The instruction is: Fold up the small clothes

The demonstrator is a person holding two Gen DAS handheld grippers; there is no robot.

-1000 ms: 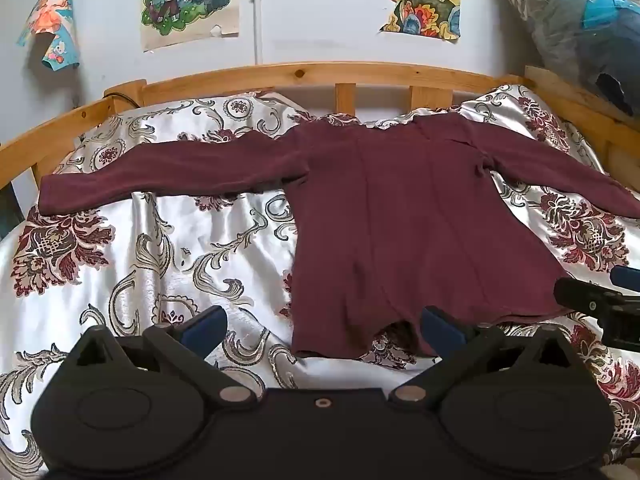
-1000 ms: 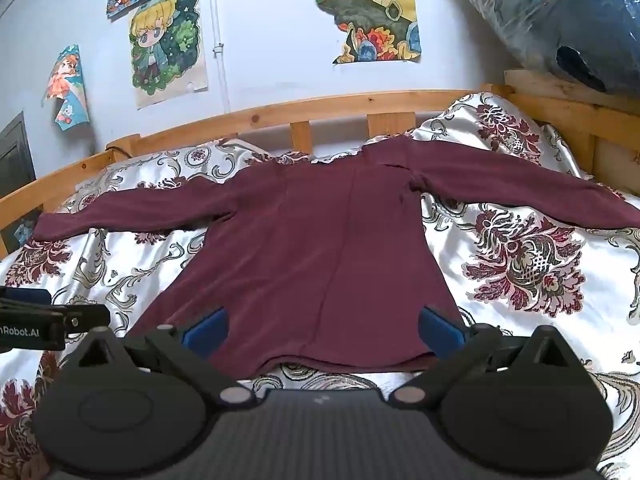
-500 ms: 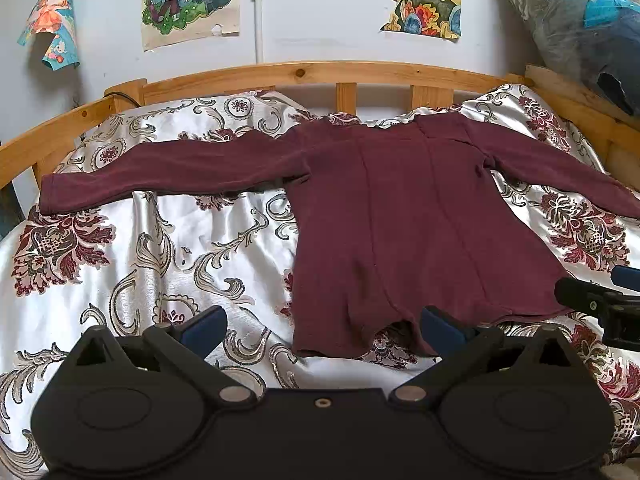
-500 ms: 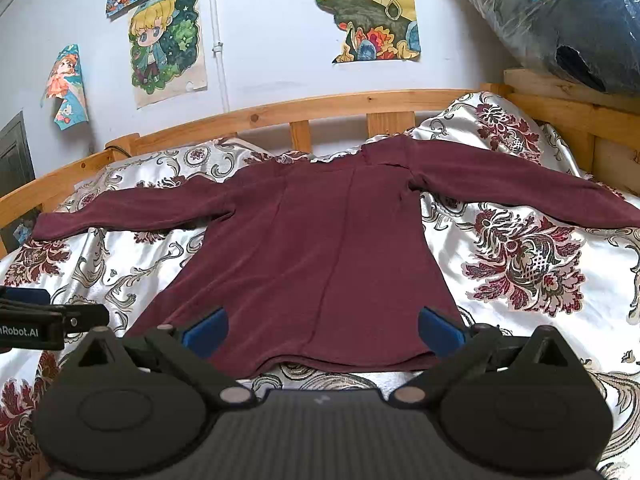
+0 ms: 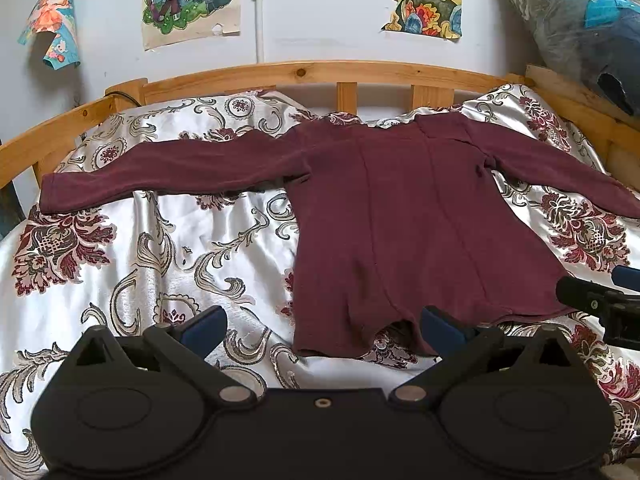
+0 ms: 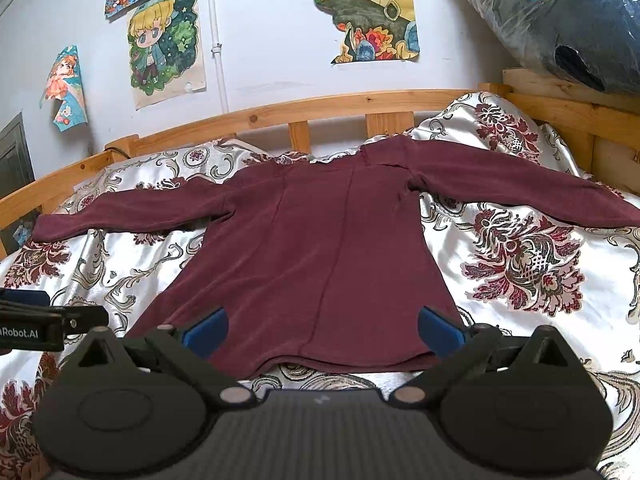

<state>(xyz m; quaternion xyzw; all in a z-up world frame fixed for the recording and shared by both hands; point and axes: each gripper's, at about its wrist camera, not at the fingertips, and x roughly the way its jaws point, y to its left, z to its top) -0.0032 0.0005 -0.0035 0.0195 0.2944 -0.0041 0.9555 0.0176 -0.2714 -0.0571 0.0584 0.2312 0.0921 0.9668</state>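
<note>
Wooden bed frame (image 5: 304, 74): carries all items below. Floral satin bedspread (image 5: 168, 248): covers the bed. Maroon long-sleeved top (image 5: 404, 220): flat on the bedspread, unfolded, collar toward the headboard rail, hem nearest both grippers, sleeves spread sideways. Left gripper (image 5: 320, 326): released, empty, before the hem's left corner, nearer the left sleeve. Right gripper (image 6: 322, 330): released, empty, centred over the hem, nearer the right sleeve.

Shirt's right sleeve (image 5: 560, 184) end beyond both frame edges
</note>
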